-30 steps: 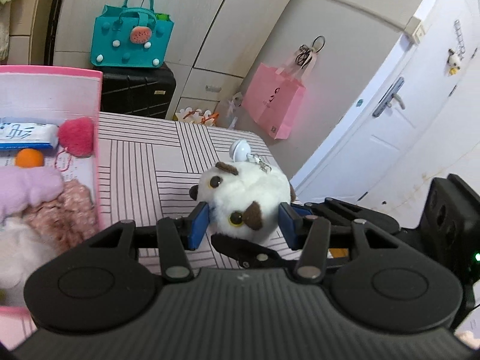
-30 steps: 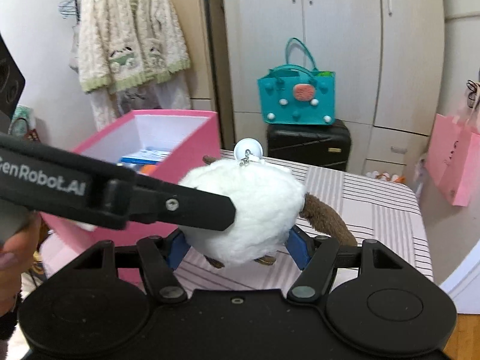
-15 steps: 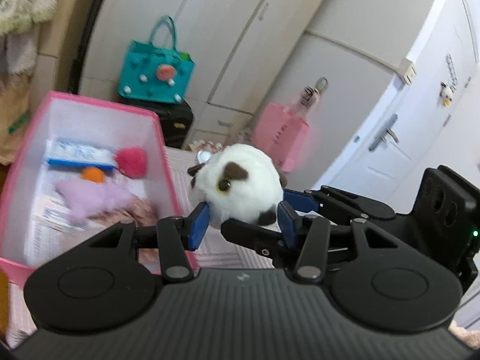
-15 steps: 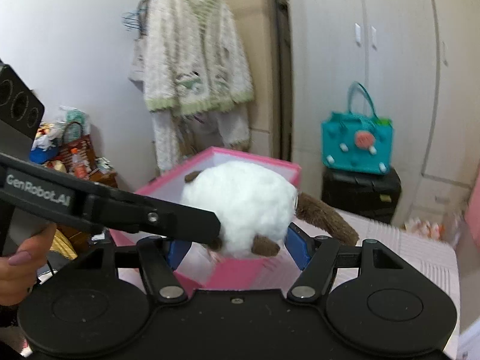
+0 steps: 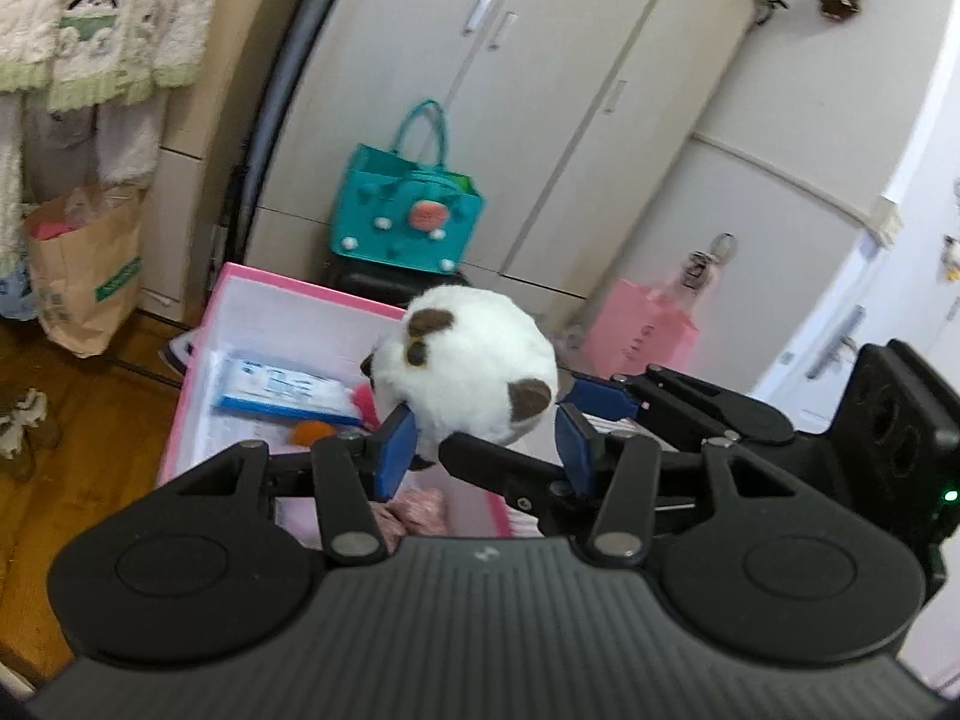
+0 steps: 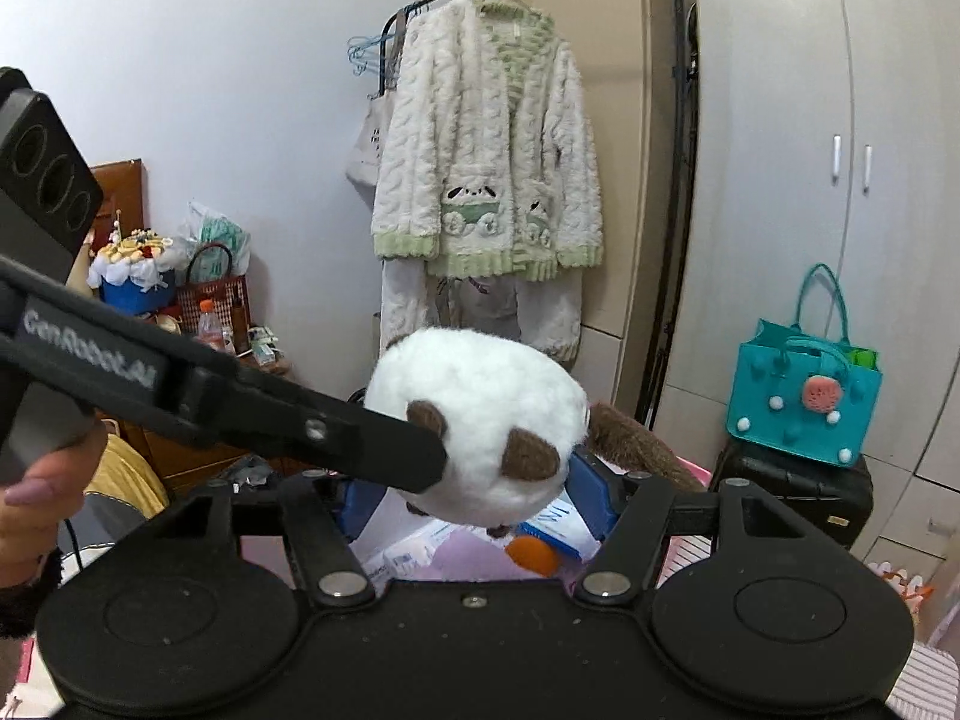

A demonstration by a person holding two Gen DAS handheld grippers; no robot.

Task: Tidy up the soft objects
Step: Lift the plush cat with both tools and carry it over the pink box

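Note:
A round white plush toy (image 5: 474, 372) with brown patches is held in the air above the pink box (image 5: 282, 306). My left gripper (image 5: 483, 447) has its blue pads on either side of the toy's lower part. My right gripper (image 6: 474, 495) also holds the toy (image 6: 480, 426) from the other side, its pads pressed on it. The box holds a blue-and-white packet (image 5: 282, 390), an orange ball (image 5: 309, 432) and a pink fluffy piece. The left gripper's finger crosses the right wrist view (image 6: 336, 438).
A teal tote bag (image 5: 408, 228) stands on a black suitcase (image 6: 798, 492) behind the box. A fluffy cardigan (image 6: 486, 162) hangs on a rack. A pink paper bag (image 5: 642, 330) hangs by the white door. A paper bag (image 5: 84, 276) stands on the wooden floor.
Both grippers have lifted the plush toy off the striped table and carried it left, over the pink box. The views now tilt up toward the wardrobe.

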